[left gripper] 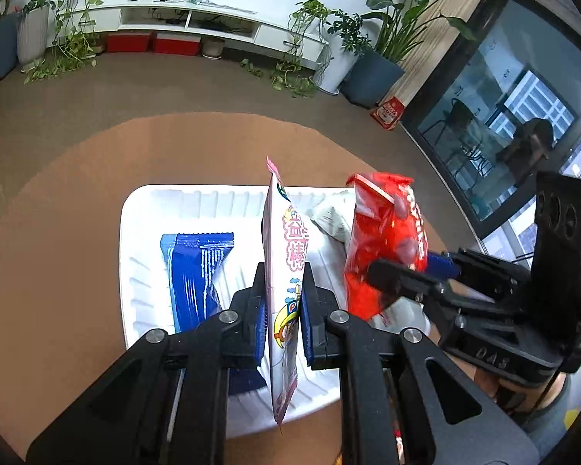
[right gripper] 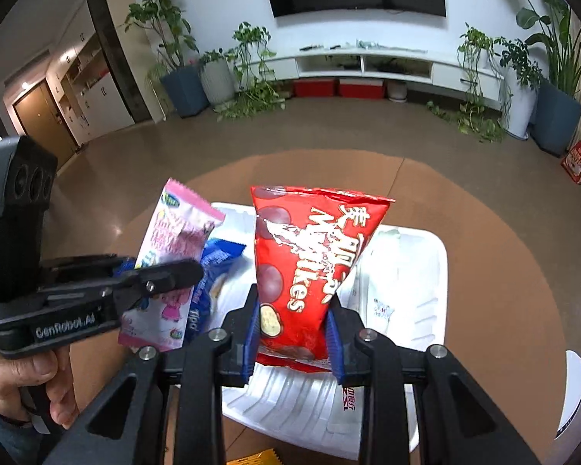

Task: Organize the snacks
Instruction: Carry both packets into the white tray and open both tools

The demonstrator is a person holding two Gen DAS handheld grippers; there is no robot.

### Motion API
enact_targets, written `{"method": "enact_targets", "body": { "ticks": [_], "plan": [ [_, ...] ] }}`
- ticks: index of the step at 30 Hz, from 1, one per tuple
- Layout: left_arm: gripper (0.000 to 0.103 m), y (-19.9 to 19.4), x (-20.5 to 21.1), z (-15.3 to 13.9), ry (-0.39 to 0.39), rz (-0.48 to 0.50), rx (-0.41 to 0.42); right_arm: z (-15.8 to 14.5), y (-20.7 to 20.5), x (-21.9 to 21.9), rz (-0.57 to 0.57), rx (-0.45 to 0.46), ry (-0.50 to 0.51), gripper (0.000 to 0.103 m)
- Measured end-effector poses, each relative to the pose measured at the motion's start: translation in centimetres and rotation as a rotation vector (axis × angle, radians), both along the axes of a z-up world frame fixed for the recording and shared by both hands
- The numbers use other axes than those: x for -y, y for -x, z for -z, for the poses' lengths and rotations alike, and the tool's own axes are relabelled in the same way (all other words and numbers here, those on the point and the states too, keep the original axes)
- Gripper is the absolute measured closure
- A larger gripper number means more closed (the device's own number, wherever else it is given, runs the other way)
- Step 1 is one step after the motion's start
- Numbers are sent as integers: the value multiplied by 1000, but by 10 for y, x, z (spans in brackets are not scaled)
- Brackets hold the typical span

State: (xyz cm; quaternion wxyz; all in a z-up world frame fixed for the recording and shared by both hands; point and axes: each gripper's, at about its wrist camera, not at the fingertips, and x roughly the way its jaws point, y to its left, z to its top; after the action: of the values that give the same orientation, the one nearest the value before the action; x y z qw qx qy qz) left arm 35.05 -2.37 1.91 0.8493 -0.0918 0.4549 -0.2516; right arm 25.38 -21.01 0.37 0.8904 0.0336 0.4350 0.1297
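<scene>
left gripper (left gripper: 284,290) is clamped down tight on a pink snack packet (left gripper: 281,271), which stands on edge between the blue pads, top corner sticking up and the bottom hanging below the fingers. it's hovering over the white tray (left gripper: 135,232) that sits on the round brown desk (left gripper: 58,193). from the right wrist view i can see that same left gripper (right gripper: 166,271) from the side, with the pink snack packet (right gripper: 174,240) fanning out above and below it, and my left hand (right gripper: 23,383) wrapped around the handle.

right gripper (right gripper: 294,329) is pinching a red chocolate ball bag (right gripper: 310,263) near its bottom end, jaws only narrowly apart with the bag puffed up between them, standing upright with the print turned sideways. in the left wrist view the right gripper (left gripper: 391,275) comes in from the right and the red chocolate ball bag (left gripper: 383,244) is just beside the pink one, both above the tray.

down in the tray there's a blue wrapped snack (left gripper: 193,275) lying flat on the left side, and a pale greyish-white packet (left gripper: 333,217) toward the far right corner. another white packet with small print (right gripper: 383,298) lies on the tray's right side in the right wrist view. a bit of an orange wrapper (right gripper: 255,457) peeks out at the bottom edge, on the desk just in front of the tray.
</scene>
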Motion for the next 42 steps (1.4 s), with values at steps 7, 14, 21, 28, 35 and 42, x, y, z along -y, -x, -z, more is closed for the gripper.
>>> {"method": "enact_targets", "body": {
  "ticks": [7, 14, 21, 28, 35, 42],
  "plan": [
    [91, -9, 20, 31, -71, 27, -6, 21, -10, -8, -28, -34, 38, 71],
    [91, -11, 43, 58, -118, 43, -21, 32, -17, -6, -15, -62, 68, 71],
    [89, -25, 54, 86, -144, 33, -47, 34, -15, -6, 1, -60, 79, 70],
    [64, -27, 55, 89, -147, 11, -32, 30, -17, -7, 10, -53, 92, 63],
    [51, -26, 48, 78, -130, -21, -16, 21, -15, -1, 20, -25, 75, 53],
    [6, -12, 30, 50, -80, -52, 43, -16, 4, 14, 29, 104, 23, 25]
  ]
}}
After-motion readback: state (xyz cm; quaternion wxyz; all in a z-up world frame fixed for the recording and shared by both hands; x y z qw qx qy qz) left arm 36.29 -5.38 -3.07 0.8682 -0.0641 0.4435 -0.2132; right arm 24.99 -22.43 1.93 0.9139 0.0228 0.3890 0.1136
